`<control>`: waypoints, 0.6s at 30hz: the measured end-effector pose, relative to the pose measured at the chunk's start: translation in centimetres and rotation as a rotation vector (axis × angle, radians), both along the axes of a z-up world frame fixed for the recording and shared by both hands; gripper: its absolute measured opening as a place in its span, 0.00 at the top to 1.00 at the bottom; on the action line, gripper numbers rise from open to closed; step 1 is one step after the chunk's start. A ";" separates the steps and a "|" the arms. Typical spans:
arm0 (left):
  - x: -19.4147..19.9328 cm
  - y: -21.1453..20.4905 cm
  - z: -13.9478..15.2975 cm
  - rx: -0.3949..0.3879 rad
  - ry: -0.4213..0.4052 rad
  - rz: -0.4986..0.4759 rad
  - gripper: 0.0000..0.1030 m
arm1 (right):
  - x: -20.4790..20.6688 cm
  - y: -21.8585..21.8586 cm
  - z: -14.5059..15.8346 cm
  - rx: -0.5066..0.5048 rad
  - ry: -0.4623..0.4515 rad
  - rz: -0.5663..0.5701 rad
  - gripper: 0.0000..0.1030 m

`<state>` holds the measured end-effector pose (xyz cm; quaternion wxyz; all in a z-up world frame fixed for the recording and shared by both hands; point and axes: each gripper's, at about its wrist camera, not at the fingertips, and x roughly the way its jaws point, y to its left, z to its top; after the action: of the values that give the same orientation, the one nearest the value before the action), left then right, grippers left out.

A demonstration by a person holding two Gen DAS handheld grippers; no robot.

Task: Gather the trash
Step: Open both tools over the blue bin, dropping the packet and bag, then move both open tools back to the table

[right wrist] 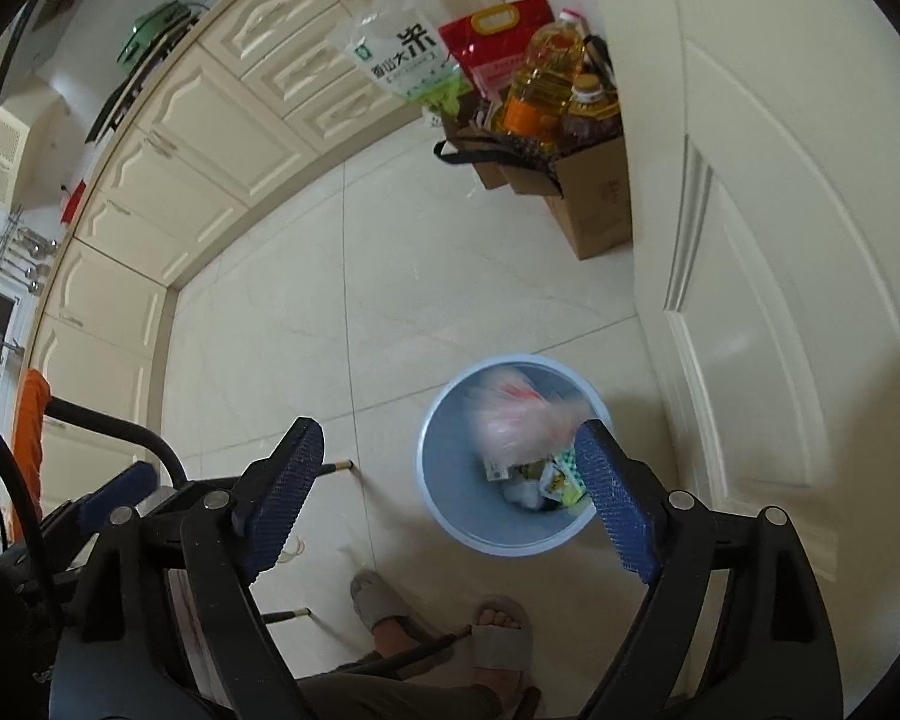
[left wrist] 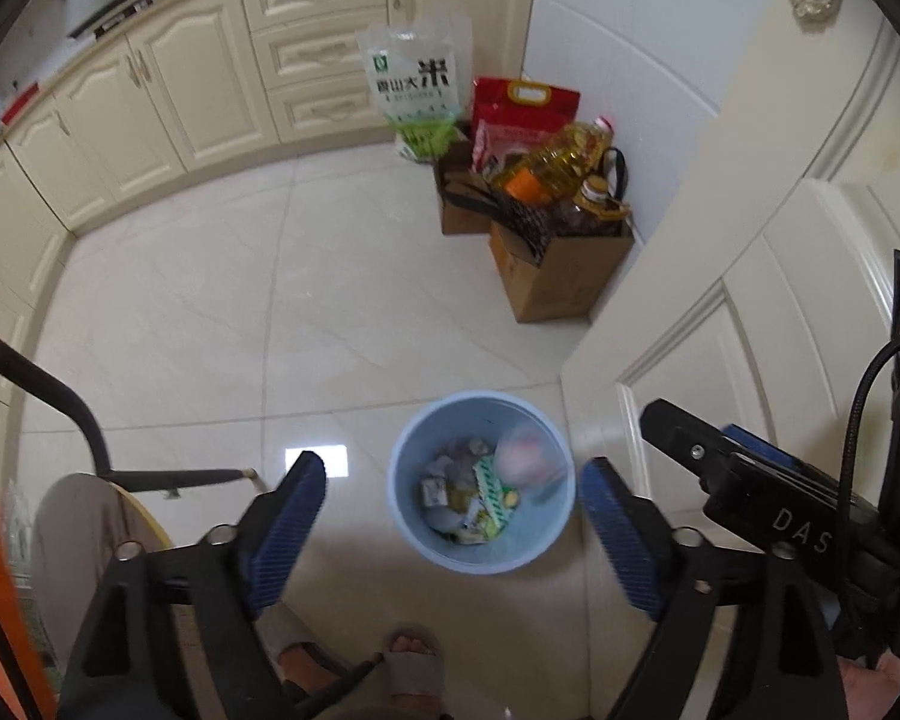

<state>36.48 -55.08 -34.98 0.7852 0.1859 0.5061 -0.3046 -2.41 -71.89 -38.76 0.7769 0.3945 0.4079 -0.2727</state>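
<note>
Trash, a mixed lot of wrappers and crumpled paper, lies inside the round light-blue plastic bin standing on the pale tiled floor just beside the cream panelled door. A pale pink translucent plastic bag shows blurred at the bin mouth; it appears to be dropping in or settling, though the blur prevents certainty. Judgement: the collection is well advanced, with no loose litter visible on the floor in either view; what remains, if anything, lies outside the frames.

The left gripper stands wide apart and holds nothing. The right gripper is likewise spread wide and empty, poised above the bin.

View differences: the left wrist view shows the bag low against the bin's far wall and the contents plainly; the right wrist view has the bag smeared across the opening, hiding much of the contents.
</note>
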 end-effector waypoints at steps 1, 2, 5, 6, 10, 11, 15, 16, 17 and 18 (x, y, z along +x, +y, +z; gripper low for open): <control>-0.3 -0.2 0.3 -0.002 -0.020 0.004 0.11 | -0.1 0.0 0.3 -0.007 0.007 -0.011 0.02; -0.8 -0.2 0.6 -0.003 -0.038 0.004 0.08 | -0.5 0.1 0.7 -0.021 0.018 -0.032 0.00; -2.9 0.6 1.4 0.004 -0.101 0.019 0.01 | -1.0 0.6 1.8 -0.031 0.031 -0.058 0.00; -3.7 1.0 1.9 0.002 -0.117 0.021 0.01 | -1.2 0.7 2.2 -0.034 0.029 -0.060 0.00; -6.8 3.3 4.0 -0.045 -0.163 0.032 0.01 | -1.8 1.9 4.5 -0.064 0.003 -0.055 0.00; -7.4 4.2 4.6 -0.058 -0.169 0.037 0.01 | -1.9 2.5 5.4 -0.076 -0.009 -0.053 0.00; -10.1 8.0 7.2 -0.120 -0.206 0.066 0.01 | -2.6 4.4 8.9 -0.122 -0.048 -0.037 0.00; -10.8 9.1 8.1 -0.128 -0.216 0.078 0.01 | -2.7 5.0 9.9 -0.137 -0.059 -0.032 0.00; -11.5 10.2 8.8 -0.151 -0.231 0.090 0.01 | -2.7 5.9 11.2 -0.159 -0.072 -0.024 0.00; -12.1 11.4 9.4 -0.161 -0.240 0.100 0.01 | -2.7 6.6 12.2 -0.176 -0.082 -0.014 0.00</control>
<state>24.41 -43.66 -25.53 0.8667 0.1319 0.3909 -0.2803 -5.10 -65.34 -26.53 0.8227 0.3383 0.3475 -0.2966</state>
